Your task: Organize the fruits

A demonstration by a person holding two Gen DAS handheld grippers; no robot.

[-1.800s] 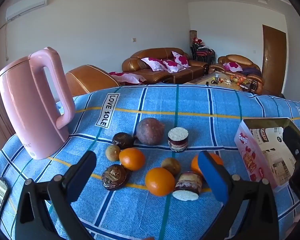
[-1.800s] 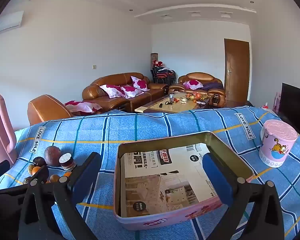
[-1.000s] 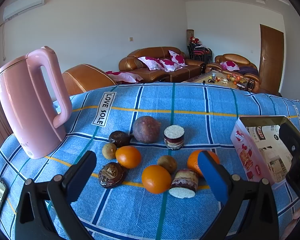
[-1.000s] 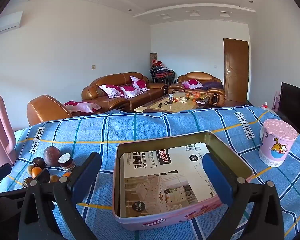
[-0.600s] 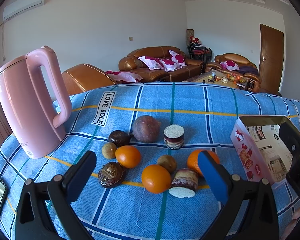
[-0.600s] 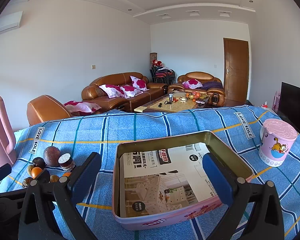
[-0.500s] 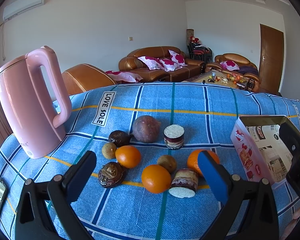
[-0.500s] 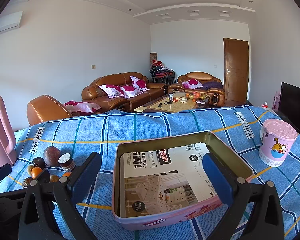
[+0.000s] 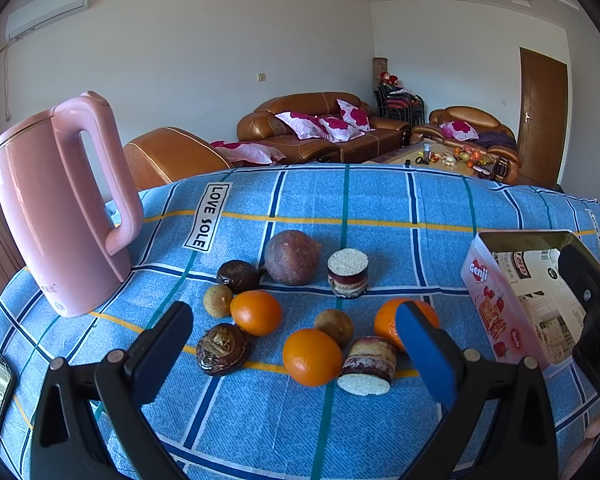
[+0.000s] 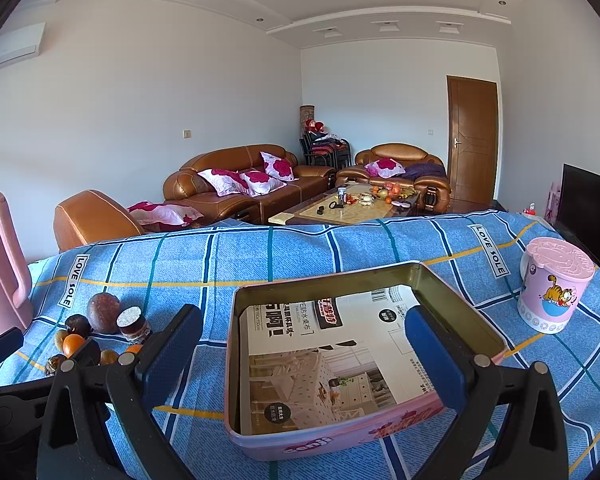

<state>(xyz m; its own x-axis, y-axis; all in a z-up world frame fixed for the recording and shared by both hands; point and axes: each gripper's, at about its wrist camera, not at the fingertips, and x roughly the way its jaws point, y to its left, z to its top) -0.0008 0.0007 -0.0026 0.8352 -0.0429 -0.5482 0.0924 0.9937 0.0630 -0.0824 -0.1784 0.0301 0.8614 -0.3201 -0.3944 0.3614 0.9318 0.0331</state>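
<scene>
Left gripper [image 9: 292, 344] is hovering with jaws spread over the fruits [image 9: 300, 312], which are lying clustered on the blue checked tablecloth [image 9: 380, 200] between pink kettle [image 9: 56, 208] and pink tin [image 10: 332, 360]; right gripper [image 10: 300, 344] is hanging wide open above that tin, holding nothing; lidded pink cup [image 10: 552, 284] is standing well right.

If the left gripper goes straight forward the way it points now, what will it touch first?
Probably the nearest round orange fruit, which lies between the fingers of the open left gripper, with the cut purple cylinder piece right beside it. Depth is unclear.
</scene>
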